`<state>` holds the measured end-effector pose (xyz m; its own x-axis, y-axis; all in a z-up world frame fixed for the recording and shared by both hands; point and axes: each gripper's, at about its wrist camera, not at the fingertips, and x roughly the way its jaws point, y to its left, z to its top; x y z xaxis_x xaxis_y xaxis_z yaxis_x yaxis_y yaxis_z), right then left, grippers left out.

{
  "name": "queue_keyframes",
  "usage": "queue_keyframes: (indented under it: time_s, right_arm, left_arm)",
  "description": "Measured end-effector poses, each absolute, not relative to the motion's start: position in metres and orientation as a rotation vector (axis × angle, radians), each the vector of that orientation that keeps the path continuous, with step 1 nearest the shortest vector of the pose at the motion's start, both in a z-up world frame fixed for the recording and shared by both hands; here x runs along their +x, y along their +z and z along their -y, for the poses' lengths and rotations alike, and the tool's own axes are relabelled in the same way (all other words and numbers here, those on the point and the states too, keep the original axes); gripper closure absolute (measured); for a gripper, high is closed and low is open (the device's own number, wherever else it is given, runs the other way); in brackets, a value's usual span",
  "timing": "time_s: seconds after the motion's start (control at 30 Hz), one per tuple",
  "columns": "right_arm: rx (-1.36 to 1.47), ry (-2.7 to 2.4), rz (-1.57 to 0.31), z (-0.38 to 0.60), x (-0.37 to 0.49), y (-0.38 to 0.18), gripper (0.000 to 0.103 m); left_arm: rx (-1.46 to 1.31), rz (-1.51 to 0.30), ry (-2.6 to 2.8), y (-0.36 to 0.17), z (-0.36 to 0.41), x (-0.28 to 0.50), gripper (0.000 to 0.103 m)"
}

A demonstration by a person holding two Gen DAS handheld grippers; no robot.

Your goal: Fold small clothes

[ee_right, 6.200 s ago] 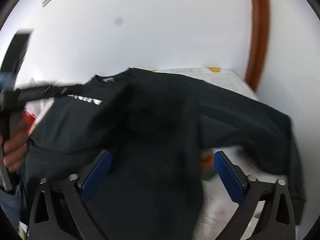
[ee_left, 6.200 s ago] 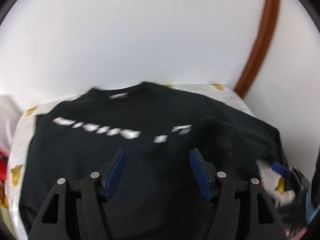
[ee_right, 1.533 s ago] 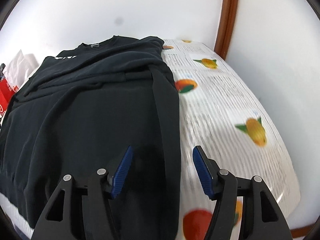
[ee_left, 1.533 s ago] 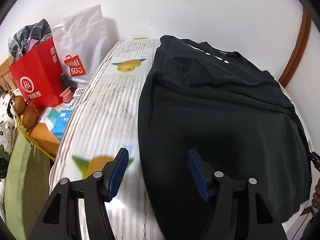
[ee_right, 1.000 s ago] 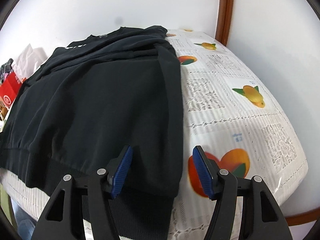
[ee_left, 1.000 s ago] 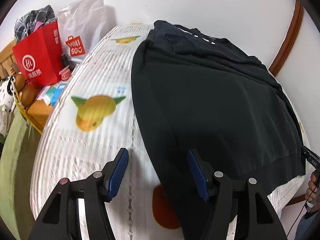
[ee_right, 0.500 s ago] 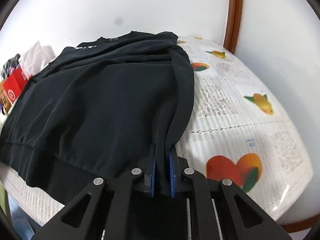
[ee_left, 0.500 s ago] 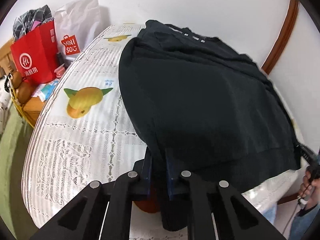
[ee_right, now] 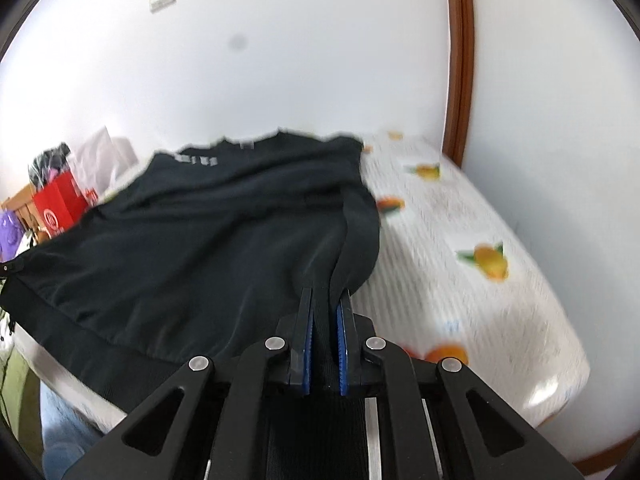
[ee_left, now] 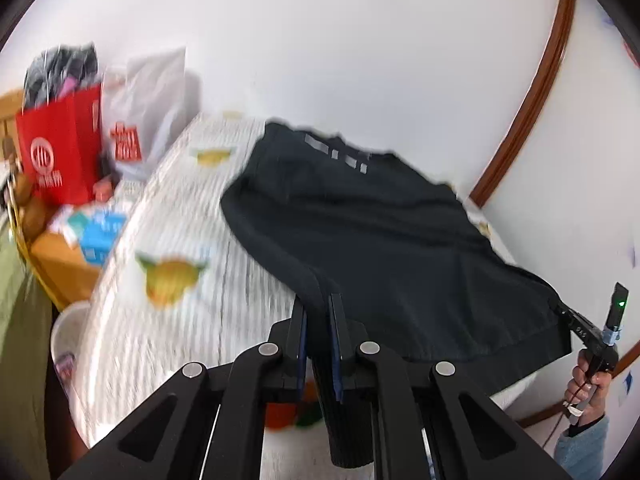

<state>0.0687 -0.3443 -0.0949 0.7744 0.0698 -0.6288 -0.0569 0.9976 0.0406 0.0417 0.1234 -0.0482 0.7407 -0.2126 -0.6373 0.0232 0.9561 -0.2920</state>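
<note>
Now-raised ribbed hem (ee_left: 348, 432) of black sweatshirt (ee_right: 208, 240), both grippers (ee_left: 319, 328) (ee_right: 324, 332) clamped.

Both wrist views low at the near edge, facing the far wall, sharing the black sweatshirt (ee_left: 384, 240) (ee_right: 208, 232)

Black sweatshirt (ee_left: 384, 240): white lettering near collar, ribbed hem. Spread on fruit-print tabletop (ee_left: 168, 320), collar toward wall; both hem corners raised, hem hanging past the edge.
</note>
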Motion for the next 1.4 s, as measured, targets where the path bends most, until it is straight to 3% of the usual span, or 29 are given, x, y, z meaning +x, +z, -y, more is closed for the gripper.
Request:
queue_keyframes:
  time_s: [0.4, 0.77, 1.1, 1.4]
  right_arm:
    - [0.041, 0.051, -0.593, 0.335, 0.159, -0.024, 0.094]
    - [0.104, 0.035, -0.589, 0.327, 0.292, -0.01, 0.094]
    - [0.104, 0.028, -0.661, 0.325, 0.39, -0.054, 0.094]
    - [0.029, -0.001, -0.835, 0.326, 0.413, -0.136, 0.092]
  left_arm:
    - [-0.275, -0.604, -0.054, 0.011, -0.136, 0.133, 0.093]
    - [-0.236, -0.603, 0.024, 0.009, -0.133, 0.259, 0.093]
    - [-0.189, -0.712, 0.041, -0.041, -0.136, 0.35, 0.093]
    - [-0.216, -0.868, 0.055, -0.101, -0.146, 0.36, 0.089]
